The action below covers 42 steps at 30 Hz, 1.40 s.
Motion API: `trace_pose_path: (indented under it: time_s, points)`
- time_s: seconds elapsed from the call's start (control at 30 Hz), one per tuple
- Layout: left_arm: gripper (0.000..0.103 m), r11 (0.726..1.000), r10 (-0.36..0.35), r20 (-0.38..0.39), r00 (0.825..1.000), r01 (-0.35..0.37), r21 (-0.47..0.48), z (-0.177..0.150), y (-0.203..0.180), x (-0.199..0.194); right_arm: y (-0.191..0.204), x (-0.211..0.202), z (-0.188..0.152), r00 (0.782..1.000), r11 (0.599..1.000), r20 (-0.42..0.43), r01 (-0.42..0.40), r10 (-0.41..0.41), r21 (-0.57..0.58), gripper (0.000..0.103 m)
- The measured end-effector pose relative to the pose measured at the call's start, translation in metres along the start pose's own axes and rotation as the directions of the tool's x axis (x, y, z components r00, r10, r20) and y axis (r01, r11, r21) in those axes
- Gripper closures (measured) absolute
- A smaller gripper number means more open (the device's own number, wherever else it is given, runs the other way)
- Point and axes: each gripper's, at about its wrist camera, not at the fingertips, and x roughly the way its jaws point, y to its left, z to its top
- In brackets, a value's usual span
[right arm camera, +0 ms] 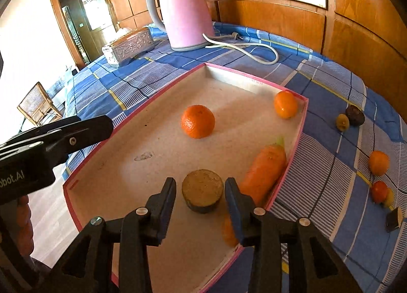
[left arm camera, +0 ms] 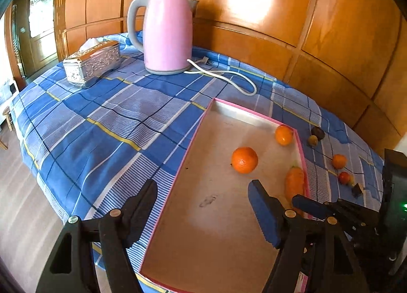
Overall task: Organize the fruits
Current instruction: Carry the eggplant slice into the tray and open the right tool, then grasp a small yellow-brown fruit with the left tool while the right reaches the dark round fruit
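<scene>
Right tool (right arm camera: 200, 204) sat low in the pink tray (right arm camera: 295, 148), jaws apart either side of a round brownish fruit (right arm camera: 202, 190), pads not pressing; looked like a drop-off step. Left tool (left arm camera: 203, 206) open, empty. Next: fetch loose fruits (right arm camera: 378, 162) off tabletop w/ a wide approach

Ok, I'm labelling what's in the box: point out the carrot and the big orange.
carrot (right arm camera: 264, 168), right wrist view, middle of its body.
big orange (right arm camera: 198, 121), right wrist view, centre of its peel.
</scene>
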Motion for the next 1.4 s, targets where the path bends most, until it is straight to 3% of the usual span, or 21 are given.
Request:
trace_pose_path:
  time_s: [0.4, 0.67, 1.3, 1.4]
  points:
    - [0.029, 0.996, -0.049, -0.027, 0.998, 0.051, 0.075, -0.005, -0.024, -0.001, -0.026, -0.042, -0.011, 0.99, 0.991, 0.101, 0.087, -0.098, 0.106, 0.063]
    - [0.029, 0.988, -0.069, -0.035, 0.997, 0.073, 0.137, -0.007, -0.045, -0.002, -0.053, -0.058, -0.022, 0.98, 0.973, 0.12, 0.132, -0.157, 0.19, 0.063]
    - [0.029, 0.925, -0.205, -0.101, 0.974, 0.227, 0.306, 0.004, -0.121, 0.01, -0.131, -0.083, -0.048, 0.95, 0.891, 0.103, 0.236, -0.296, 0.387, 0.063]
    - [0.034, 0.917, -0.223, -0.122, 0.967, 0.25, 0.31, 0.009, -0.133, 0.016, -0.14, -0.085, -0.052, 0.946, 0.881, 0.099, 0.244, -0.307, 0.405, 0.063]
